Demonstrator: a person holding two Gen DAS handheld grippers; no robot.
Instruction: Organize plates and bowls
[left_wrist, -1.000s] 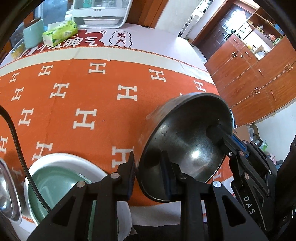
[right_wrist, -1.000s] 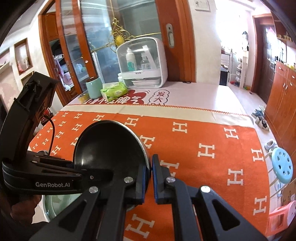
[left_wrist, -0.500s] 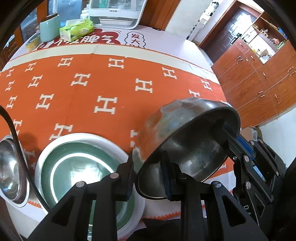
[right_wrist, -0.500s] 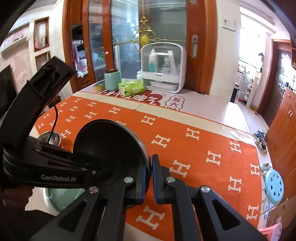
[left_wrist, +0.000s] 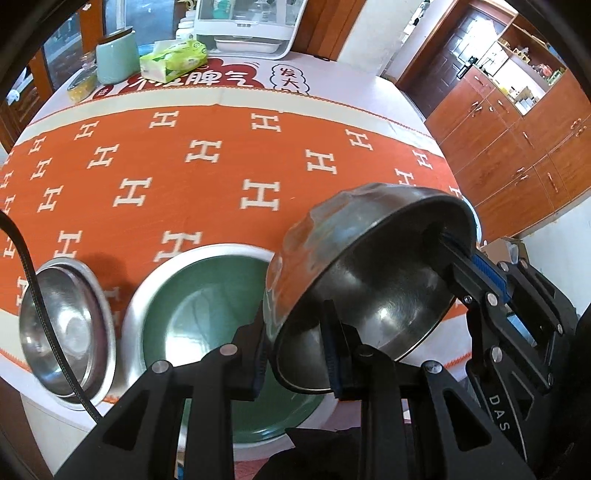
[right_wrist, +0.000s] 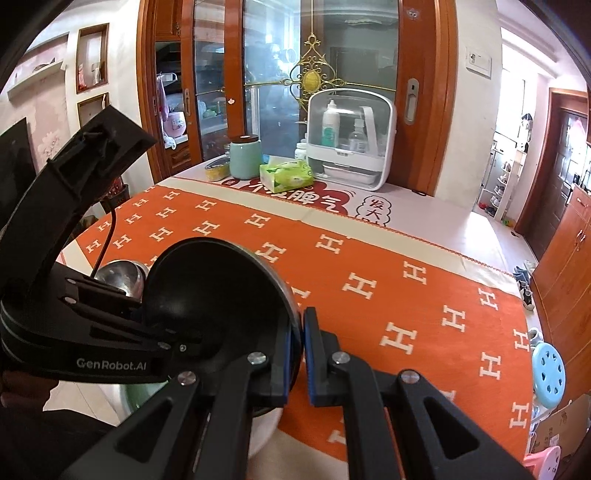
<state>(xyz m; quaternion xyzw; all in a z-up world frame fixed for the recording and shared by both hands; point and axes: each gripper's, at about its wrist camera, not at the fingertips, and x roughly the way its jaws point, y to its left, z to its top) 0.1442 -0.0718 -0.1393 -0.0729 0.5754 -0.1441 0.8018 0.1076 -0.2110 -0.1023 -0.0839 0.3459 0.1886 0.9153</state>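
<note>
Both grippers hold one steel bowl (left_wrist: 369, 273) tilted in the air, above the near table edge. My left gripper (left_wrist: 295, 354) is shut on its near rim. My right gripper (right_wrist: 297, 354) is shut on the opposite rim, and its black body shows at the right of the left wrist view (left_wrist: 509, 314). The bowl looks dark in the right wrist view (right_wrist: 218, 295). Under it lies a green plate with a white rim (left_wrist: 207, 314) on the orange cloth. Another steel bowl (left_wrist: 62, 325) sits on a steel plate left of the green one; it also shows in the right wrist view (right_wrist: 120, 275).
The table carries an orange H-pattern cloth (left_wrist: 221, 166). At the far edge stand a green canister (left_wrist: 114, 61), a tissue pack (left_wrist: 173, 59) and a white storage box (left_wrist: 251, 26). Wooden cabinets (left_wrist: 524, 140) are to the right. A black cable (left_wrist: 33, 280) crosses the left side.
Both grippers have carried the held bowl back and to the left, so it now hangs over the green plate's right side. More of the plate and the second steel bowl has come into view.
</note>
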